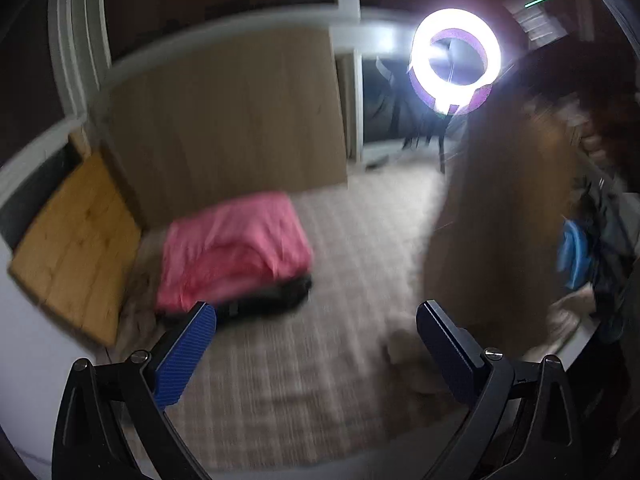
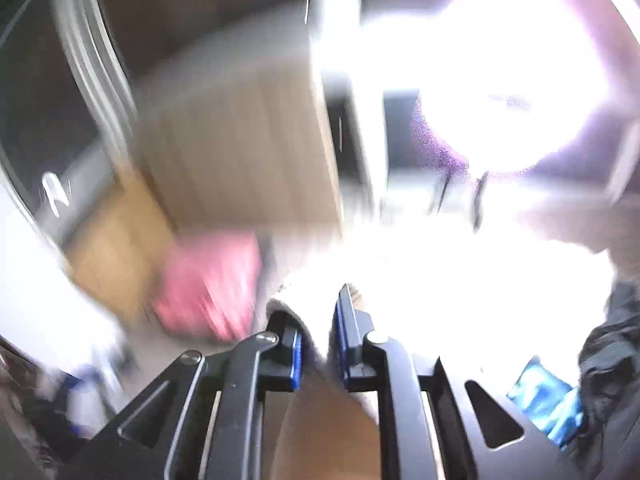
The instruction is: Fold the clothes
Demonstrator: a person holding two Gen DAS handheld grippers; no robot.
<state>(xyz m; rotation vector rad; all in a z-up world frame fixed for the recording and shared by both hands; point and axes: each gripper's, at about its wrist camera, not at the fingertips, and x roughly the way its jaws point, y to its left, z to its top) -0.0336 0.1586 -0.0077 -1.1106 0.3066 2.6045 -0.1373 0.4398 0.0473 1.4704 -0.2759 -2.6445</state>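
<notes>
A brown garment [image 1: 500, 220] hangs lifted at the right of the left wrist view, above the checked bed cover [image 1: 320, 360]. My left gripper [image 1: 316, 312] is open and empty over the bed. My right gripper [image 2: 318, 320] is shut on an edge of the brown garment [image 2: 328, 432], which drapes down between its fingers. A folded pink cloth [image 1: 236, 248] lies on a dark folded garment [image 1: 280, 300] at the bed's far left; the pink cloth also shows blurred in the right wrist view [image 2: 208, 284].
A bright ring light [image 1: 456, 60] stands behind the bed, flooding the right wrist view [image 2: 500, 80]. A wooden headboard panel [image 1: 228, 120] and a yellow wooden board [image 1: 76, 248] border the bed. Dark clothes and a blue item [image 1: 576, 252] lie at the right.
</notes>
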